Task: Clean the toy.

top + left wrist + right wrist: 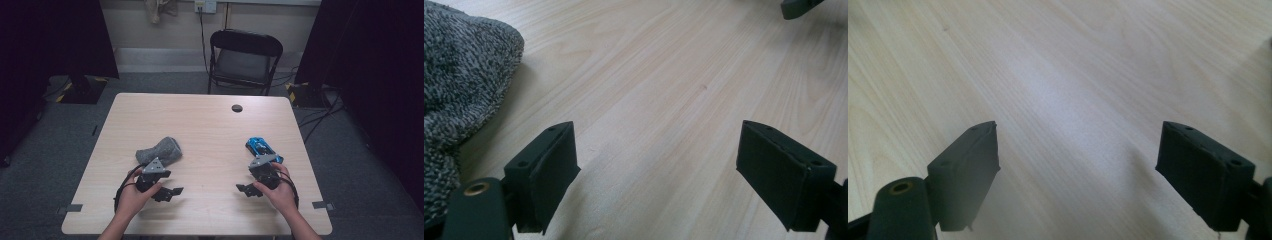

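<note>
A grey fuzzy cloth (160, 150) lies on the left half of the wooden table (205, 125); its edge also fills the left side of the left gripper view as the cloth (459, 85). My left gripper (170, 192) rests low near the front edge, just below the cloth, jaws wide open over bare wood (659, 170). A shiny blue toy car (262, 148) sits on the right half. My right gripper (246, 190) is in front of the car, pointing toward the table's middle, open with nothing between its jaws (1078, 175).
A dark round hole (237, 108) marks the table's far edge. A black folding chair (244, 60) stands behind the table. Cables run over the floor at the right. The tip of the other gripper (799, 7) shows at the top right of the left gripper view.
</note>
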{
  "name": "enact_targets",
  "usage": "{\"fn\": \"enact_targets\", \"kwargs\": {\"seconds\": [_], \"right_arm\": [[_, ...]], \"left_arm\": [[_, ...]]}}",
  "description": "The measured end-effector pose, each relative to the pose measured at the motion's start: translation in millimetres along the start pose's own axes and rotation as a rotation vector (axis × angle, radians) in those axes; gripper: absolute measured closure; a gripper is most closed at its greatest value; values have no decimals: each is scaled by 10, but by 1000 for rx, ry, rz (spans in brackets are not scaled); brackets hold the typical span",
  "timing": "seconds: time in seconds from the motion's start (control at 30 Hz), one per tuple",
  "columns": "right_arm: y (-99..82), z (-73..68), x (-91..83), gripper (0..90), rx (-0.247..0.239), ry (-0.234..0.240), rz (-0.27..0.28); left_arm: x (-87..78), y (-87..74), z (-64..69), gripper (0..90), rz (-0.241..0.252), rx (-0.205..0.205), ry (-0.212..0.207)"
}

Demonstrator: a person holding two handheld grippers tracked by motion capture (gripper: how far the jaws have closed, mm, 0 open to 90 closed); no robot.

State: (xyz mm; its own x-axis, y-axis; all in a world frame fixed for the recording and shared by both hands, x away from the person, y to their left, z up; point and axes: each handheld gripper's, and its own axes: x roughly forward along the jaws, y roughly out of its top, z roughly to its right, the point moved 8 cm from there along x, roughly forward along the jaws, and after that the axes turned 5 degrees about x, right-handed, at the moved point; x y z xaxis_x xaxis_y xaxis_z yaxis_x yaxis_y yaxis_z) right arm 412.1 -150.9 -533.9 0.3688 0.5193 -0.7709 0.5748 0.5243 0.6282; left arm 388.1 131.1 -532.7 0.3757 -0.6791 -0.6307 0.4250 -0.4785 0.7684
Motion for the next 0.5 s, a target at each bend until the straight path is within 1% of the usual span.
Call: {"fn": "enact_targets", "kwargs": {"seconds": [0.1, 0.17, 0.27, 0.33, 0.4, 0.5], "right_arm": [[-43, -24, 26, 163, -2, 3, -6], [-54, -35, 33, 163, 1, 9, -7], [-109, -74, 67, 164, 2, 17, -8], [-146, -101, 92, 152, 2, 22, -14], [-154, -111, 100, 154, -11, 10, 3], [-161, -133, 98, 151, -12, 15, 11]], "left_arm": [[33, -27, 34, 162, -7, 11, -9], [42, -30, 45, 162, -7, 8, -10], [77, -43, 98, 162, -15, 12, -26], [86, -49, 102, 163, -16, 16, -27], [114, -70, 116, 162, -18, 13, -30], [135, -92, 125, 162, -23, 32, -30]]}}
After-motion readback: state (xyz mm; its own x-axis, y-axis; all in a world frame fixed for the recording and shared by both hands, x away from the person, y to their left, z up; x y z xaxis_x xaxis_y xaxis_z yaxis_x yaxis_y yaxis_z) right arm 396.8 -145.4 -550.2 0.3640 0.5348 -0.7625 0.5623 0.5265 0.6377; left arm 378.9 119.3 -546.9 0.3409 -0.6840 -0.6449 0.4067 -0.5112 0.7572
